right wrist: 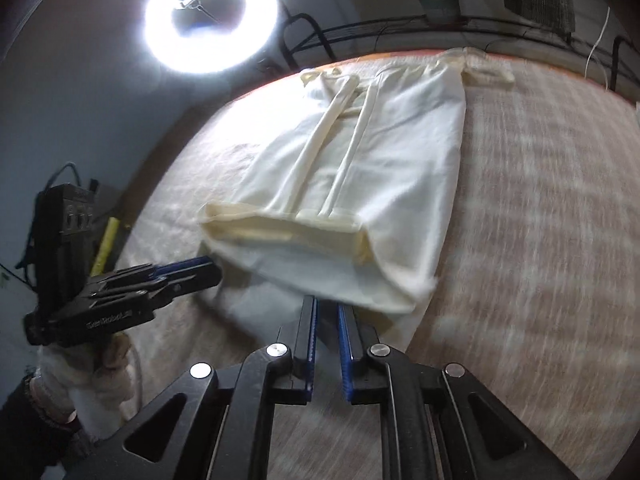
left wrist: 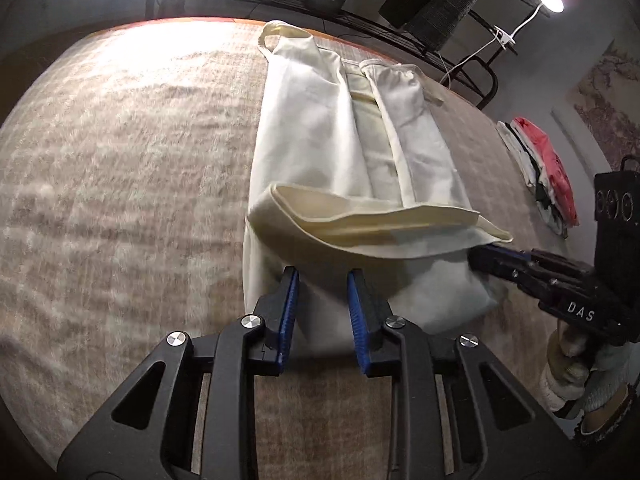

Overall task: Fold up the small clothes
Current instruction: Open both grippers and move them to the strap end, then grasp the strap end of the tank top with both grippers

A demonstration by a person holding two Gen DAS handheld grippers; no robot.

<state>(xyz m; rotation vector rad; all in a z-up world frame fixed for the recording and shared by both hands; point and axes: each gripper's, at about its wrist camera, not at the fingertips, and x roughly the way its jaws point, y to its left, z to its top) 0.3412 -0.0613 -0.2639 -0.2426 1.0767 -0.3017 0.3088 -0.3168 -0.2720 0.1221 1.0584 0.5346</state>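
A cream white garment (left wrist: pixel 320 136) lies lengthwise on the table, sides folded inward, with its near hem (left wrist: pixel 360 224) lifted and curled over. It also shows in the right wrist view (right wrist: pixel 360 152). My left gripper (left wrist: pixel 323 280) is open, its blue pads on either side of the cloth's near edge; it also shows at the left of the right wrist view (right wrist: pixel 200 268). My right gripper (right wrist: pixel 327 308) has its jaws a narrow gap apart at the lifted hem; whether it pinches cloth is unclear. It shows at the right of the left wrist view (left wrist: pixel 486 256).
The table has a beige woven cover (left wrist: pixel 120 200). A pile of folded red and white clothes (left wrist: pixel 540 168) lies at the table's right edge. A ring light (right wrist: pixel 212 20) shines beyond the far edge. A black metal rack (left wrist: pixel 360 20) stands behind the table.
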